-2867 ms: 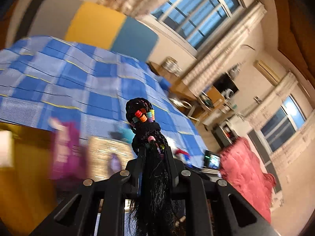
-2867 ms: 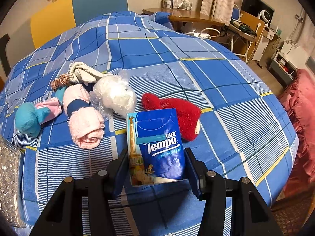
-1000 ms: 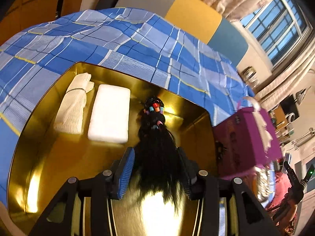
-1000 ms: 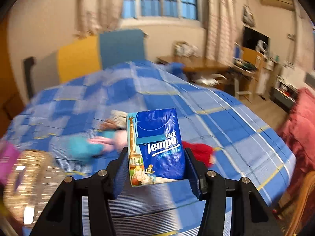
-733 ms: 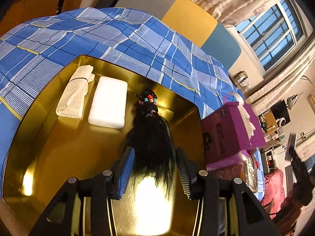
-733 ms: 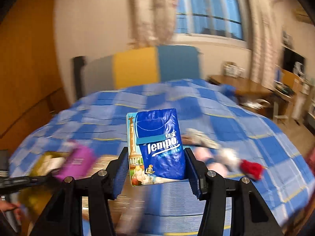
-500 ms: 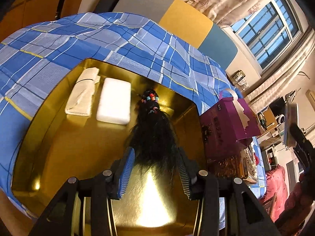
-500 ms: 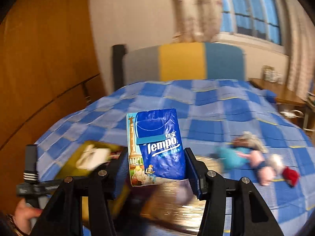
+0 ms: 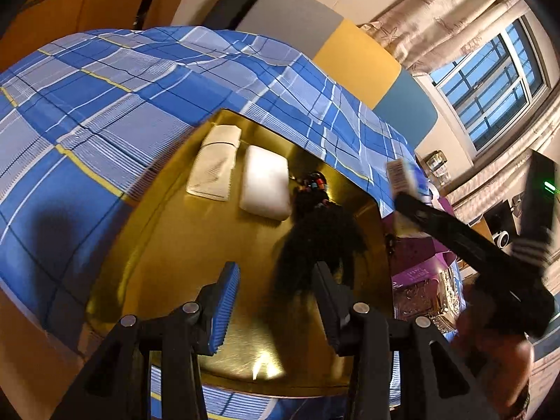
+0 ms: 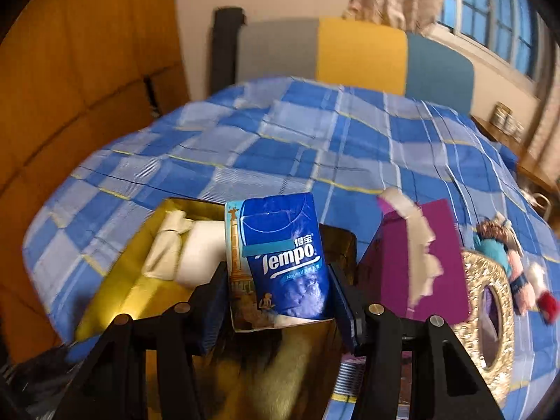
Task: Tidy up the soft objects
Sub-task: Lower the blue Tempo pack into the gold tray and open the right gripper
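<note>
The bed cover [image 9: 105,112] carries a gold tray [image 9: 168,245] holding a folded cloth [image 9: 213,168], a white pad [image 9: 266,182] and a black hairpiece [image 9: 315,231], laid side by side. The left gripper [image 9: 276,301] stands spread above the tray, pinching nothing; the hairpiece lies beside its right finger. The right gripper [image 10: 280,294] pinches a tissue pack [image 10: 280,259] over the tray's near edge. Recommended: lower the pack flat into bare tray floor, clear of the hairpiece, before letting go.
</note>
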Tool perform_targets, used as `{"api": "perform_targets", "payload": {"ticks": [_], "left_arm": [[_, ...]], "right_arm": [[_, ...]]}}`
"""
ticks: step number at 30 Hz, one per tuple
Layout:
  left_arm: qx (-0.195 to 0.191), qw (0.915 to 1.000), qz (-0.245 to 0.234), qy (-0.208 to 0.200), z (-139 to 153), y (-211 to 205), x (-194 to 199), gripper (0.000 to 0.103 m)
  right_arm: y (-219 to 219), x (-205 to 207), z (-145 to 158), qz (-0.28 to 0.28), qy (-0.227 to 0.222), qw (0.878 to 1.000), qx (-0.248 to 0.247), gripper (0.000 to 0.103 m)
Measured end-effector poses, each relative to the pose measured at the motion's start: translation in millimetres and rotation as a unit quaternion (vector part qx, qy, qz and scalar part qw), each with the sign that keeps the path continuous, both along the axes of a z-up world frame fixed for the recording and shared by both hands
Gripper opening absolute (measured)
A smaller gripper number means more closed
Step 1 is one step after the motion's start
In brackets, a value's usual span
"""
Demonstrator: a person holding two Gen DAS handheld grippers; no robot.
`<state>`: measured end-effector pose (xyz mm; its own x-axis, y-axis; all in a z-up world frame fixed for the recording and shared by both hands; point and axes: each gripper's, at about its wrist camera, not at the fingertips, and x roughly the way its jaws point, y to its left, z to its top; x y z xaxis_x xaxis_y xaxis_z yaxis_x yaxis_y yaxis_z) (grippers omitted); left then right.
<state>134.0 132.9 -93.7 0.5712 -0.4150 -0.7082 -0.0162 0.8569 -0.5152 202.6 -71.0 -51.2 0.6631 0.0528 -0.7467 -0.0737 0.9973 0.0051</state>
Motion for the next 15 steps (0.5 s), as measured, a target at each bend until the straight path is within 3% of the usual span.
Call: {"api": "perform_targets", "payload": {"ticks": [4,11,15], "left_arm": [[-0.008,0.9999,0.010,-0.002,0,13,-5,0.044],[-0.021,0.9995,0.024,-0.002,-2,30,-8,0.044],[-0.027,0.9992,0.028,0.002,-5,32,-8,0.044]], "right_arm": [[14,20,-19,-0.038,0.011,0.997,-0.068,0.055],[25,42,-39,-0.063,0.022,0.989,-0.130,0.056],[31,45,-44,-0.053,0.029,0.989,-0.132,0.074]]}}
